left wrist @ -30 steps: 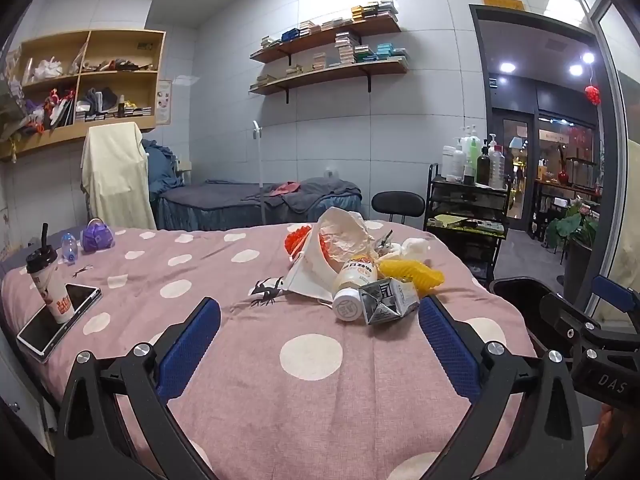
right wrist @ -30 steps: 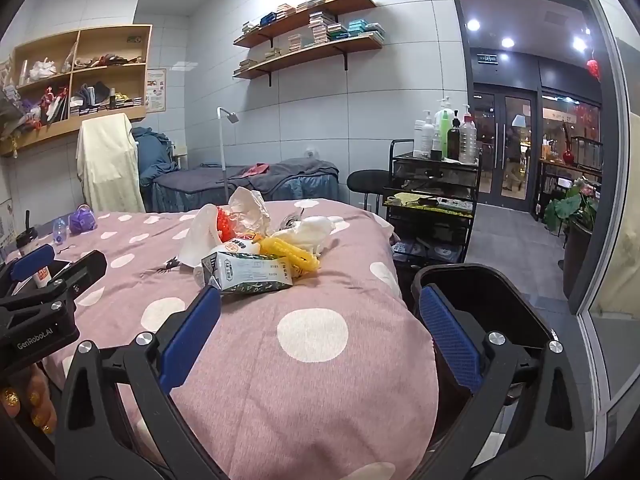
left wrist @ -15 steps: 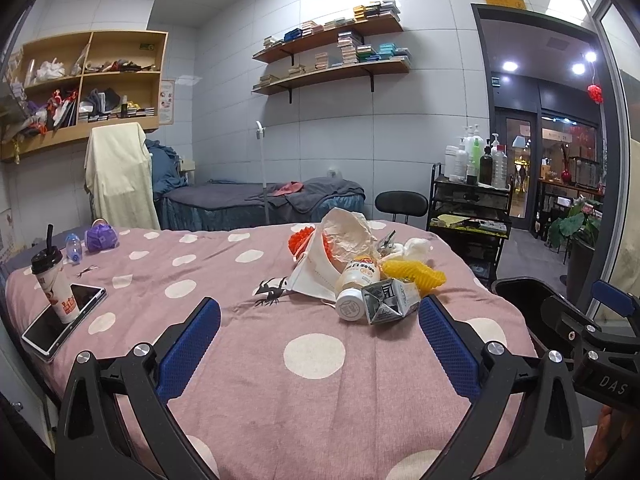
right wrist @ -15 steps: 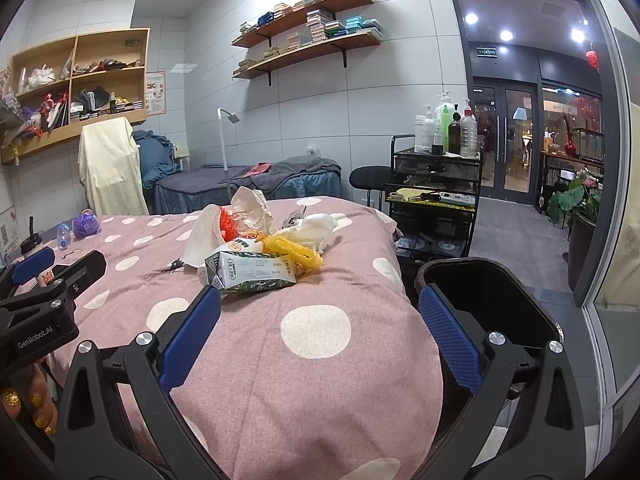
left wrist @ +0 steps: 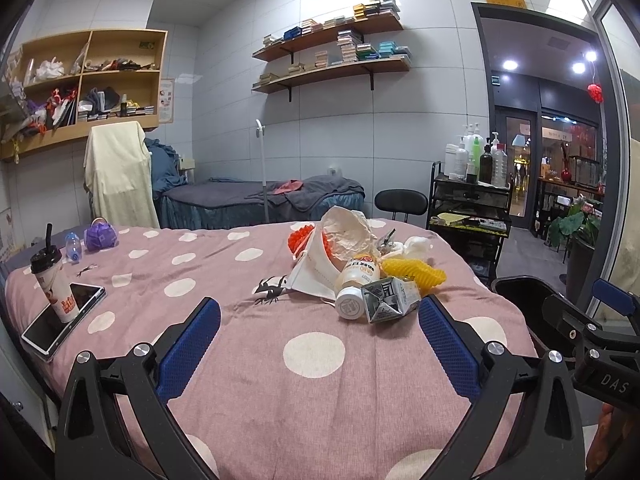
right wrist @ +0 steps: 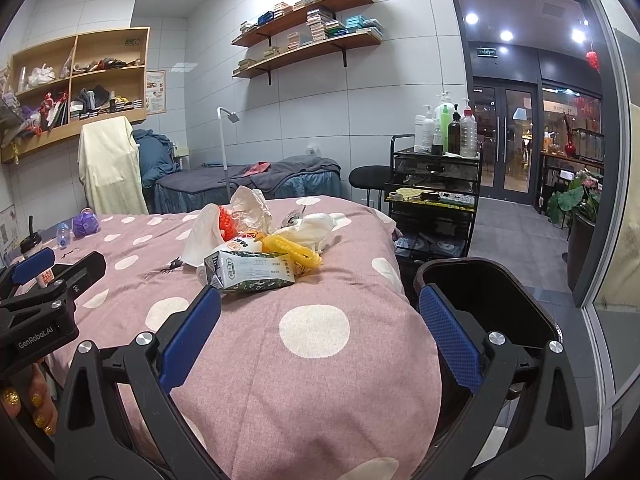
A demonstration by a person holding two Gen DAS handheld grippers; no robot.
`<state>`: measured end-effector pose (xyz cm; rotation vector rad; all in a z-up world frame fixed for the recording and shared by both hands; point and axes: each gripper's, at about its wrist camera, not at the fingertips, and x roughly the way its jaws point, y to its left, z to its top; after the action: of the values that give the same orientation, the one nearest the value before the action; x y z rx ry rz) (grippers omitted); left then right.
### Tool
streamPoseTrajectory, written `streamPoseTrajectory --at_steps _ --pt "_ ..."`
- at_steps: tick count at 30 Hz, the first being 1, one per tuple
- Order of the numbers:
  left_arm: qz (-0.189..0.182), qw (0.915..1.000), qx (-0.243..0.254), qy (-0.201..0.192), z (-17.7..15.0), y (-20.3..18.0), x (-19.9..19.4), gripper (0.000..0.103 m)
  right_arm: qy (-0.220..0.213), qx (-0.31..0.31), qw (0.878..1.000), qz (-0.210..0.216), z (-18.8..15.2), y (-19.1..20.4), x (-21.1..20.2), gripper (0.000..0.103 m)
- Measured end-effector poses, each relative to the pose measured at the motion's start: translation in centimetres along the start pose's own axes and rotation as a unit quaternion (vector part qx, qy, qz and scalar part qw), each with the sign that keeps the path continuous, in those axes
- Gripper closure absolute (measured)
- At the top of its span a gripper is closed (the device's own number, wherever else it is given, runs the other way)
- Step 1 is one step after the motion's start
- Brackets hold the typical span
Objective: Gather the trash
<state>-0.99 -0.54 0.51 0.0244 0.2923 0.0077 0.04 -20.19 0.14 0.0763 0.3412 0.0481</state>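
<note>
A pile of trash lies on the pink polka-dot bed (left wrist: 312, 392): a crushed milk carton (left wrist: 390, 299) (right wrist: 248, 271), a small white bottle (left wrist: 354, 285), a yellow wrapper (left wrist: 414, 271) (right wrist: 292, 249), crumpled white paper (left wrist: 346, 232) (right wrist: 250, 210), a white mask (left wrist: 312, 272) and orange-red mesh (left wrist: 299, 239). A black trash bin (right wrist: 480, 292) (left wrist: 520, 292) stands at the bed's right edge. My left gripper (left wrist: 318, 334) is open and empty, short of the pile. My right gripper (right wrist: 320, 332) is open and empty, also short of the pile, by the bin.
A drink cup (left wrist: 54, 280) stands on a phone (left wrist: 64, 320) at the bed's left edge, with a purple object (left wrist: 100, 236) and small bottle (left wrist: 73, 246) behind. A black hair clip (left wrist: 270, 288) lies by the mask. A black cart (right wrist: 436, 192) stands beyond.
Both grippers have drifted slightly; the views shift a little. Nothing was taken hold of and the pile has not moved.
</note>
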Motion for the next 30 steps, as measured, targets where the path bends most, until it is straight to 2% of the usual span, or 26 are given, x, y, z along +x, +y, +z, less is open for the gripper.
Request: streamPoseTrajectory --at_steps 30 --pt "0.000 1.0000 0.000 0.004 0.06 -0.24 0.20 0.006 0.004 -0.002 1.000 0.005 -0.03 0.02 0.04 0.005"
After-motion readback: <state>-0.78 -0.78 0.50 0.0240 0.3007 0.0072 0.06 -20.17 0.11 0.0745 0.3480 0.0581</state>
